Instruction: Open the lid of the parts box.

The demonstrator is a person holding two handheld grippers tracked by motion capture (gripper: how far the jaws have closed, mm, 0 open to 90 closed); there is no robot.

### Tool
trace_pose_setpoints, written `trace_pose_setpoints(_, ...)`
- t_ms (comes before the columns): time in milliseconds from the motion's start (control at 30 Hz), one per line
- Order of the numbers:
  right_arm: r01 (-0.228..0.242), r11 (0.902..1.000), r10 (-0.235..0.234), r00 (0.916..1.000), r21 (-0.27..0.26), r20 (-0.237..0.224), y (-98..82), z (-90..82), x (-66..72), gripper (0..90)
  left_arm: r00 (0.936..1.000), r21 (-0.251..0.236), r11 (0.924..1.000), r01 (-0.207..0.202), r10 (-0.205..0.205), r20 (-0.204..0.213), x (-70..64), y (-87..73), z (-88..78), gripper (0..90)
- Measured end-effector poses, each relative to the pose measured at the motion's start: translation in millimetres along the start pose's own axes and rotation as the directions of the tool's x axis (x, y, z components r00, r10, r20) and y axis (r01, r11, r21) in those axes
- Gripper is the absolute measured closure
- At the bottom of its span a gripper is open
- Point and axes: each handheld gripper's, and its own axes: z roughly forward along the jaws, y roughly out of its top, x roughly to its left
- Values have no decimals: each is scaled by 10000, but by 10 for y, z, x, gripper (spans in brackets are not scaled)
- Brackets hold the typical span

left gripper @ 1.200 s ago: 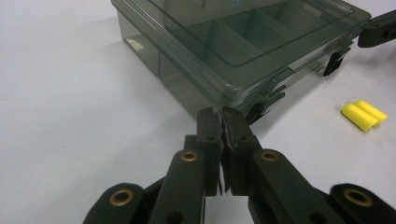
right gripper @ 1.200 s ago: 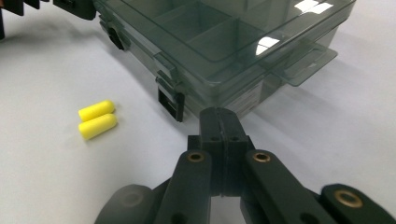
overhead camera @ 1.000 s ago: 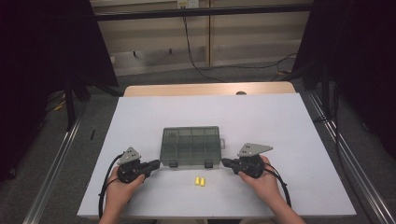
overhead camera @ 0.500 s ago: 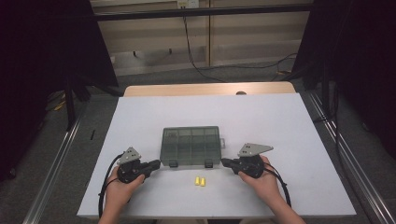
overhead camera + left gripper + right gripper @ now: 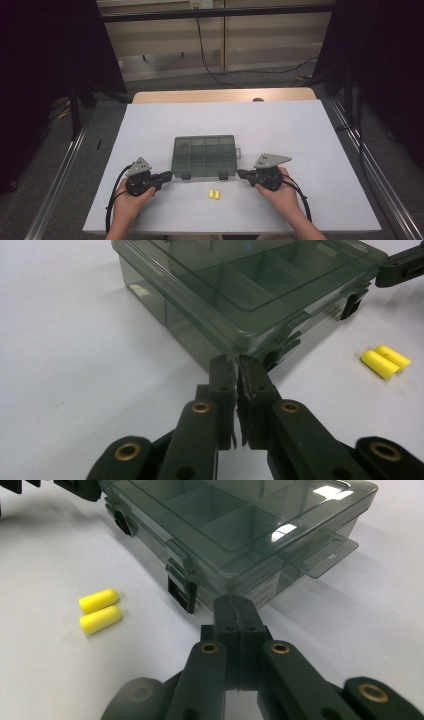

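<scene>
Though near, box (image 5: 240, 525) label illegible

**Box between the two grippers, earplugs in front**

Compartment box (image 5: 204, 156) sits on the table (image 5: 310, 130), lid down, between the left gripper (image 5: 169, 176) and the right gripper (image 5: 241, 173). Left gripper tips are just beside the box's near left corner; right gripper tips just beside its near right corner. Touching or not: cannot tell. Two latches (image 5: 185, 175) on the box's near wall lie between the two sets of tips. Two earplugs (image 5: 214, 194) lie side by side, touching, nearer the person than the box, between the grippers, apart from both, a bit closer to the right one. Side tab (image 5: 325, 555) sticks out of the box's right wall, beyond the right gripper's tips. Hands sit behind the grippers at the table's near edge.
</scene>
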Motion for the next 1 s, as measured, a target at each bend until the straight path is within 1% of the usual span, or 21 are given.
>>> trace_pose_setpoints(133, 50, 10000, -50, 10000, -60, 47, 2, -2, 0, 900, 10000, -5, 10000, 0, 0, -9, -3, 2, 2, 856)
trace_pose_setpoints(200, 225, 9997, -225, 9996, 4, 170, -5, 7, -6, 900, 10000, -8, 10000, -9, 9, -28, -5, 2, 2, 855)
trace_pose_setpoints(267, 217, 9998, -217, 9997, -33, 110, -8, 15, 0, 900, 10000, -8, 10000, -12, 11, -43, -6, 2, 2, 855)
trace_pose_setpoints(333, 317, 9995, -317, 9994, 1, 133, -3, 20, 14, 900, 10000, -15, 10000, -50, 50, -41, -6, 3, 3, 855)
trace_pose_setpoints(400, 239, 9997, -238, 9997, -28, 111, -6, 19, 10, 900, 10000, -3, 10000, -55, 55, -33, -7, 4, 3, 855)
trace_pose_setpoints(433, 276, 9996, -276, 9994, -33, 185, -6, 16, 6, 900, 10000, 19, 10000, -73, 73, -34, -6, 5, 1, 855)
trace_pose_setpoints(600, 303, 9992, -299, 9995, -263, 140, 3, 4, 7, 900, 10000, -34, 10000, -62, 62, -10, -11, 11, -4, 855)
trace_pose_setpoints(733, 149, 9984, -144, 9999, -540, 94, 14, -11, 12, 900, 10000, -264, 9997, 4, -4, 0, -9, 24, -32, 855)
trace_pose_setpoints(1000, 30, 9959, -27, 10000, -908, 35, 38, -50, 14, 900, 10000, -454, 9989, -73, 71, -38, -42, 56, -52, 853)
